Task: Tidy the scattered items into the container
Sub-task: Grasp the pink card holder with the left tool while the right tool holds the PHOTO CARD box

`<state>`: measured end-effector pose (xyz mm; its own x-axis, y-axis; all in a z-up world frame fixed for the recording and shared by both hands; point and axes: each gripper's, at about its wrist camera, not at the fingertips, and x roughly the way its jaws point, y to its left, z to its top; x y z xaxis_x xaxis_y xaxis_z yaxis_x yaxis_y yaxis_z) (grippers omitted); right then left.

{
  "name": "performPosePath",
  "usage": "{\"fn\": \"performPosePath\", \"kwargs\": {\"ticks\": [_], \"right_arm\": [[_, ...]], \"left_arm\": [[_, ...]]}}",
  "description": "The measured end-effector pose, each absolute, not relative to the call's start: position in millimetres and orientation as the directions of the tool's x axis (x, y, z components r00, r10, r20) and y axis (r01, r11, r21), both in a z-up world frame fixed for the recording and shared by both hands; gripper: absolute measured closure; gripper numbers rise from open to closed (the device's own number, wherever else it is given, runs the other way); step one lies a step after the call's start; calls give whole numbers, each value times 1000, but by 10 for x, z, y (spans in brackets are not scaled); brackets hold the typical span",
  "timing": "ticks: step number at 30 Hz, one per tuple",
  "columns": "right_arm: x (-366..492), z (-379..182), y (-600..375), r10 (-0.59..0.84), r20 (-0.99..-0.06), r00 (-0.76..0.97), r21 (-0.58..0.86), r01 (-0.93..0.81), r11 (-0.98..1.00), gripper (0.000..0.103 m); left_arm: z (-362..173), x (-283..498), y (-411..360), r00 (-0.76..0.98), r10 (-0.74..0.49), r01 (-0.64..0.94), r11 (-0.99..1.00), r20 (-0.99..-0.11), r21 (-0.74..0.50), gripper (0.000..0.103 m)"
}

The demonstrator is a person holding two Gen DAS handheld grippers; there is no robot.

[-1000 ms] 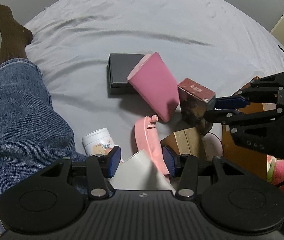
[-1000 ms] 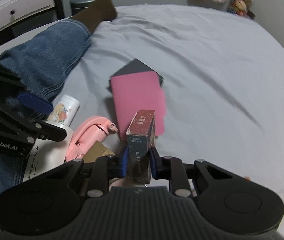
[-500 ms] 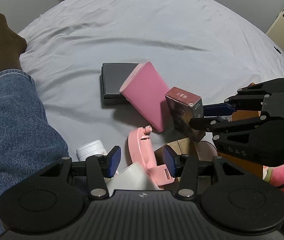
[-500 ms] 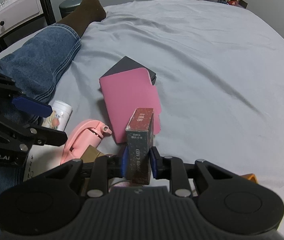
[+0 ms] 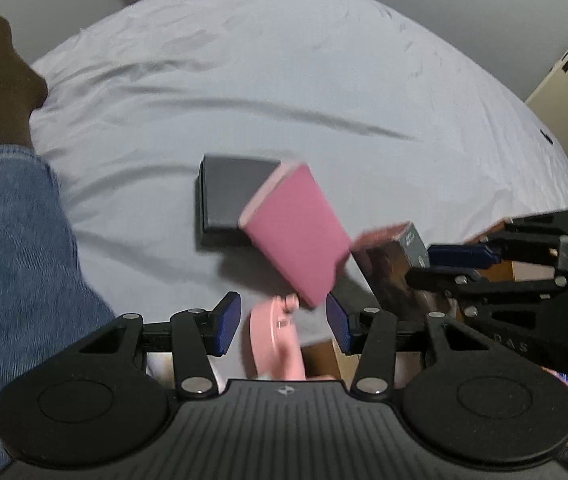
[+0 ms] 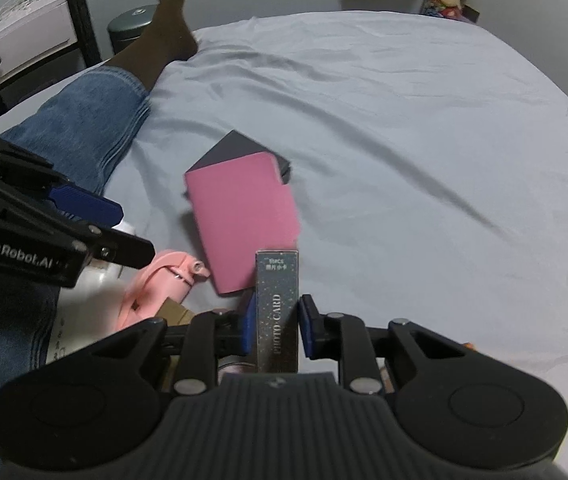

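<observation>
Right gripper clamped on card box; left gripper open and empty, over the bed.

The right gripper pinches a dark rectangular "PHOTO CARD" box upright between its blue pads. The left gripper stands with jaws apart, holding nothing, above a pale pink plastic item. Beyond, mid-sheet on the grey bed, a flat pink booklet overlaps a flat dark grey box. A person's denim-clad leg lies along the bed's left edge.
</observation>
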<state>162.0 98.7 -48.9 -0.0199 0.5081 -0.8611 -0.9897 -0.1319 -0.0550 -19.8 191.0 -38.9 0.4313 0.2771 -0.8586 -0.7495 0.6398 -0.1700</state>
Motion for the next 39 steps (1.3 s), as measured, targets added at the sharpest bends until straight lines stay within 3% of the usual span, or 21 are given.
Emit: {"fn": "performPosePath", "kwargs": {"ticks": [9,18,20,22,34,35,39], "right_arm": [[1733,-466,1088,520,-853,-41,-2,-997,-81,79],[1774,-627,1170,494,-868,-46,23,-998,-52,78],[1769,-635,1185,494,-868,-44,23,-999,-49,78],[1764,-650,1200,489,-871,-33,14,-999,-43,78],[1768,-710,1240,488,-873,-7,-2,-1000,-17,76],[1774,-708,1232,487,-873,-6,-2,-1000,-15,75],[1764,-706,1207,488,-873,-1,-3,-1000,-7,75]], "left_arm": [[-447,100,2142,395,402,-759,650,-826,-47,40],[-694,185,2307,405,318,-756,643,-857,-118,39],[-726,199,2308,414,303,-749,649,-859,-132,42],[-738,212,2293,432,292,-733,664,-853,-145,53],[-575,209,2085,522,245,-646,739,-817,-191,77],[-562,220,2076,583,99,-465,854,-806,-232,78],[-564,279,1959,572,84,-436,874,-816,-216,79]]}}
